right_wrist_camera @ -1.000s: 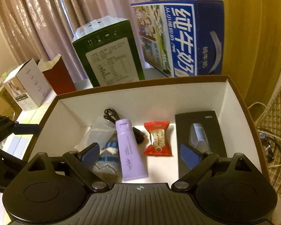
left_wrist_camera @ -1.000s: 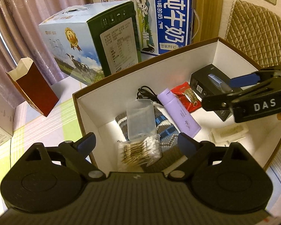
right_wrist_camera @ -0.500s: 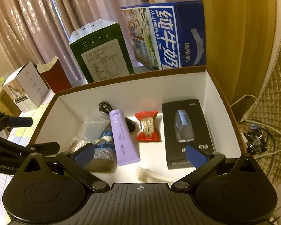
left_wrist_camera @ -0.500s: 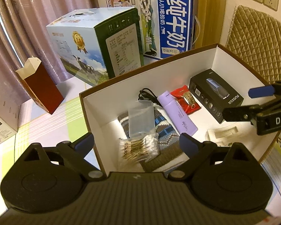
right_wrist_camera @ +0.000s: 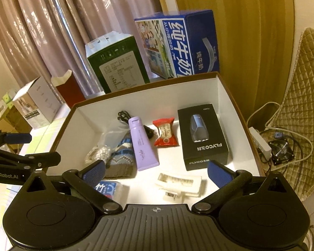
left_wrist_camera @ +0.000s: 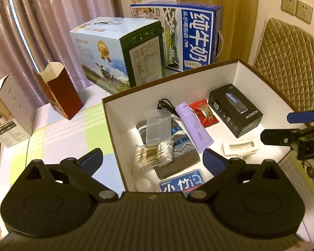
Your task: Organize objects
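— Box [left_wrist_camera: 236, 77] first, the big open one on the desk [left_wrist_camera: 58, 138]: stiff card walls, everything sits loose on its floor. Biggest thing inside is the black shaver carton [right_wrist_camera: 202, 138], rigid and likely the heaviest; I'd take it across its narrow sides.

— And the knitted piece?

— The striped sock [left_wrist_camera: 178, 148] is soft and will sag, so pinch it mid-body. The lilac tube [right_wrist_camera: 142, 144] beside it looks smooth and a bit slippery; grip it by the flat crimped end. The cotton-swab bag [left_wrist_camera: 155, 154] is light and crinkly, the red snack packet [right_wrist_camera: 165, 132] the same. The small white clip [right_wrist_camera: 179, 183] is hard plastic, probably brittle.

— Where are the grippers?

— Both hover at the near rim, above the contents, touching nothing. The left gripper [left_wrist_camera: 152, 160] has its jaws spread wide and empty, the swab bag and sock just ahead between them. The right gripper [right_wrist_camera: 156, 171] is equally wide and empty, the clip nearest it, the shaver carton just beyond its right jaw.
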Demonstrator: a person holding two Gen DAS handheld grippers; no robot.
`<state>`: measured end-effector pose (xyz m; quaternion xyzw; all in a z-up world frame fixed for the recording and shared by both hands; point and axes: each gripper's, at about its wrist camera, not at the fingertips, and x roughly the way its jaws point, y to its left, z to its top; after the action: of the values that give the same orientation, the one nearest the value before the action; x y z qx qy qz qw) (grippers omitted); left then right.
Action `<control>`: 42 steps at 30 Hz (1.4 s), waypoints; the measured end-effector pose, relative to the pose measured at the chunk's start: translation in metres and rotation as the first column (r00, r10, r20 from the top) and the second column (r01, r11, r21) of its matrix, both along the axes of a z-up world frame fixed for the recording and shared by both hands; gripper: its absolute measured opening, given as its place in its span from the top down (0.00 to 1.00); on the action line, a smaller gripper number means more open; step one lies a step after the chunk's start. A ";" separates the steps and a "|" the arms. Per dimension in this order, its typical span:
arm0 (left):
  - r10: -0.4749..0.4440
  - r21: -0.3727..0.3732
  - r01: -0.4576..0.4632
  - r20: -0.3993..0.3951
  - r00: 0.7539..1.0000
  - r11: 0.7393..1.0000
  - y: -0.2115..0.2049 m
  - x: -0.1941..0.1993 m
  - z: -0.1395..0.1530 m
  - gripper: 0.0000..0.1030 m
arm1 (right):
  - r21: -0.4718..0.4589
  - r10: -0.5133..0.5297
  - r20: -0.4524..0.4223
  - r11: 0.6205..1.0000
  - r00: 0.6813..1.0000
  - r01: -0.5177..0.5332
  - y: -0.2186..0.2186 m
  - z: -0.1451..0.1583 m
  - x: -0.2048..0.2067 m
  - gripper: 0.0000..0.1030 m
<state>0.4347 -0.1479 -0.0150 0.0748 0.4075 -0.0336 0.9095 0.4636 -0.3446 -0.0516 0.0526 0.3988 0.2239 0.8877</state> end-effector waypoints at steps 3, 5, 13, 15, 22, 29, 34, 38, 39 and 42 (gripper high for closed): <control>0.020 -0.013 -0.020 0.016 1.000 1.000 0.001 -0.014 0.008 0.02 | 0.009 0.001 0.004 1.000 1.000 -0.001 -0.004 0.005 -0.010 0.02; 0.033 -0.017 -0.033 0.029 0.999 0.999 0.001 -0.026 0.012 0.02 | 0.019 0.002 0.006 1.000 1.000 -0.002 -0.007 0.008 -0.017 0.02; 0.115 -0.061 -0.111 0.066 0.991 0.992 0.006 -0.071 0.026 0.01 | 0.035 0.023 0.018 0.999 1.000 -0.024 -0.015 0.017 -0.044 0.02; 0.135 -0.069 -0.130 0.072 0.988 0.989 0.008 -0.081 0.028 0.01 | 0.036 0.026 0.020 0.999 0.999 -0.026 -0.016 0.018 -0.050 0.02; 0.201 -0.089 -0.193 0.081 0.976 0.977 0.014 -0.115 0.031 0.01 | 0.033 0.022 0.020 0.999 1.000 -0.023 -0.021 0.021 -0.070 0.02; 0.240 -0.120 -0.231 0.065 0.969 0.966 0.026 -0.143 0.033 0.01 | 0.024 0.010 0.020 1.000 1.000 -0.011 -0.023 0.027 -0.094 0.02; 0.256 -0.102 -0.250 0.056 0.965 0.963 0.035 -0.163 0.034 0.01 | 0.039 -0.025 -0.003 0.999 1.000 0.025 -0.019 0.031 -0.115 0.02; 0.264 -0.107 -0.258 0.048 0.963 0.960 0.048 -0.184 0.033 0.01 | 0.036 -0.022 -0.018 0.999 1.000 0.023 -0.009 0.034 -0.136 0.02; 0.268 -0.109 -0.262 0.044 0.963 0.959 0.052 -0.190 0.033 0.01 | 0.030 -0.018 -0.020 0.999 1.000 0.018 -0.005 0.034 -0.141 0.02; 0.273 -0.111 -0.268 0.029 0.962 0.957 0.061 -0.207 0.032 0.01 | 0.016 0.000 -0.021 1.000 1.000 0.001 0.007 0.036 -0.158 0.02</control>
<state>0.2281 -0.0864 0.0174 -0.0294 0.3916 0.0710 0.9169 0.3059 -0.3380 -0.0160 0.0620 0.4064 0.2262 0.8831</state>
